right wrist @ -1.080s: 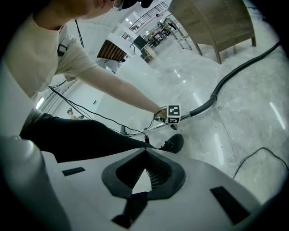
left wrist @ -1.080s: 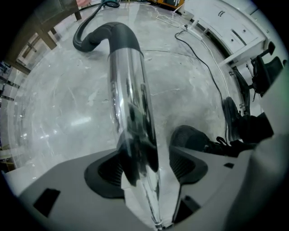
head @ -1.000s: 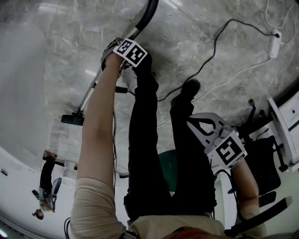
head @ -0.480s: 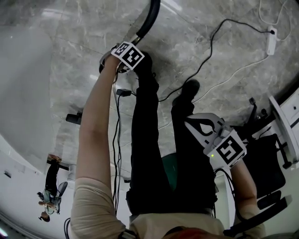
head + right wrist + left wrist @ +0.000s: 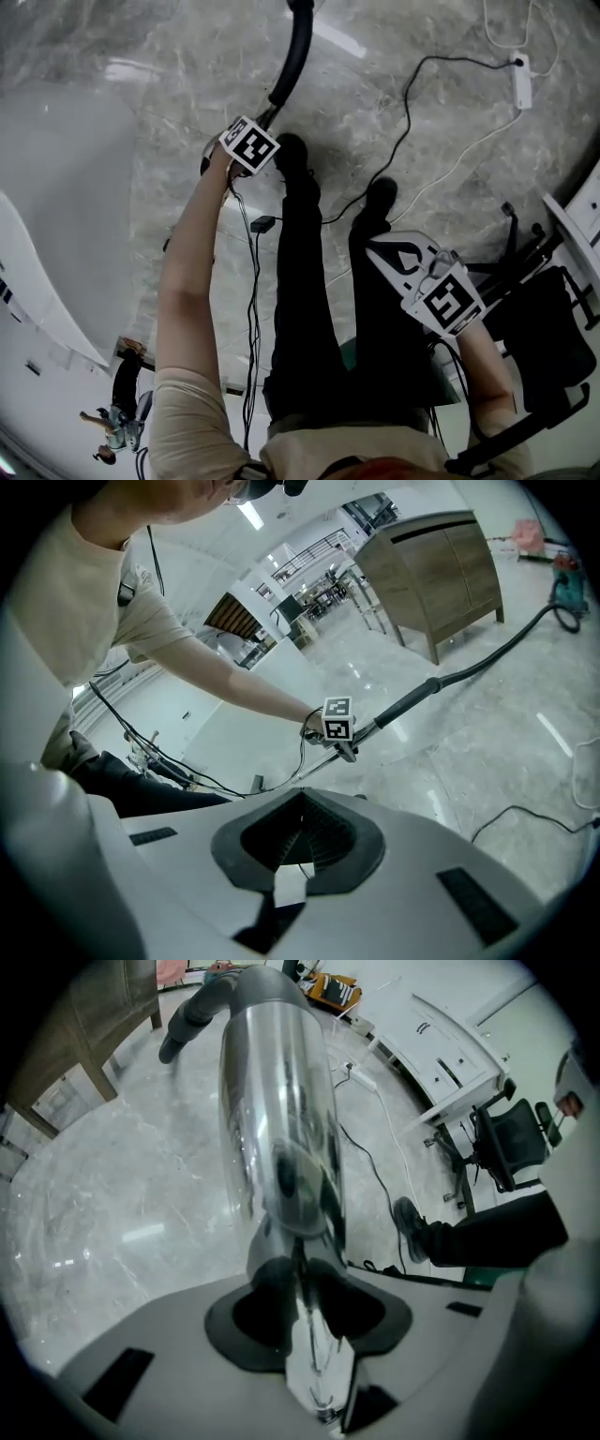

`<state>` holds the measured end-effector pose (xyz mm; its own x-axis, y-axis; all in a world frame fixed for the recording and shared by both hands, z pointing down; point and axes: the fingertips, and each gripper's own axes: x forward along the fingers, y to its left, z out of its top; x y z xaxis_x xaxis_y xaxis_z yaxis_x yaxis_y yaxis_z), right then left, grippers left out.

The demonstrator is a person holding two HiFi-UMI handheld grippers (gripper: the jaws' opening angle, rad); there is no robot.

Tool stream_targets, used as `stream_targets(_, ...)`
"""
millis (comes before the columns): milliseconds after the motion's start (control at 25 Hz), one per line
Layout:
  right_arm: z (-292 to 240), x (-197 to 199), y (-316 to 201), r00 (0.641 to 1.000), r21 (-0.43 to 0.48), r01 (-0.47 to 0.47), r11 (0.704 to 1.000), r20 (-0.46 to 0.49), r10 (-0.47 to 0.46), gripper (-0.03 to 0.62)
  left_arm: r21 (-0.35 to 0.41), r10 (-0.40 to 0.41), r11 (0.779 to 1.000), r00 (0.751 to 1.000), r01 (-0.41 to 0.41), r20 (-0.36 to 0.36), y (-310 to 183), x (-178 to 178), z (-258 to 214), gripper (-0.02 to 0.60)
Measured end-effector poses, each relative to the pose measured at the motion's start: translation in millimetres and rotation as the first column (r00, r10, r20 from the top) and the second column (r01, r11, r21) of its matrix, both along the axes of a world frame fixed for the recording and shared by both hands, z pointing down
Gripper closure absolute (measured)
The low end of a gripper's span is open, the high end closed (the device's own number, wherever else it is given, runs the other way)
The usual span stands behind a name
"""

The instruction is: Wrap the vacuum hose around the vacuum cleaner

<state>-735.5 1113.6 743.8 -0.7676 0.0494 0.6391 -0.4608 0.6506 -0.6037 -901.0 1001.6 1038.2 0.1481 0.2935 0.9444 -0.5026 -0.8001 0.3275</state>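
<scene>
Left gripper (image 5: 298,1274): the jaws have just been closing and they pinch the metal tube (image 5: 281,1101), which sits right between them. We reckon grabbing the stiff bit makes sense, since it gives us a handle to steer the floppy part.
Hose (image 5: 298,47): black. It joins the tube's far end and runs off the top of the head view. In the right gripper view it snakes across the marble floor (image 5: 375,94) toward the upper right.
Vacuum cleaner (image 5: 566,574): we think it's the small teal body at the upper right edge of the right gripper view, past the wooden cabinet (image 5: 441,564) and well apart from us. So nothing's wrapped yet.
Right gripper (image 5: 302,832): jaws shut tight with nothing in them, hanging at the lower right of the head view. Probably kept free to gather loops later.
Step, our guess: carry the tube end over to the cleaner, then start coiling the hose round it.
Watch out: a thin black cable (image 5: 409,112) from the power strip (image 5: 521,80) trails near our shoes and could snag.
</scene>
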Motion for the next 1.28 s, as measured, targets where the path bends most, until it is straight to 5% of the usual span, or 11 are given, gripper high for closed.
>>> stream_targets(440,-44,50,-9,0.987,0.099,-0.158,0.982,0.042,0.155,0.591,0.082,-0.006,0.997,0.999,0.009,-0.038,-63,20,-102,0.443)
stream_targets(960,-89,90,11,0.976,0.136,-0.214,0.967,0.061,0.208,0.591,0.157,0.045,0.987,0.993,-0.027,-0.111,-111,84,-220,0.443)
stream_targets(1280,-128,107,-5,0.939,0.169,-0.344,0.924,0.046,0.341,0.591,0.226,0.068,0.974,0.985,-0.031,-0.156,-157,115,-283,0.443)
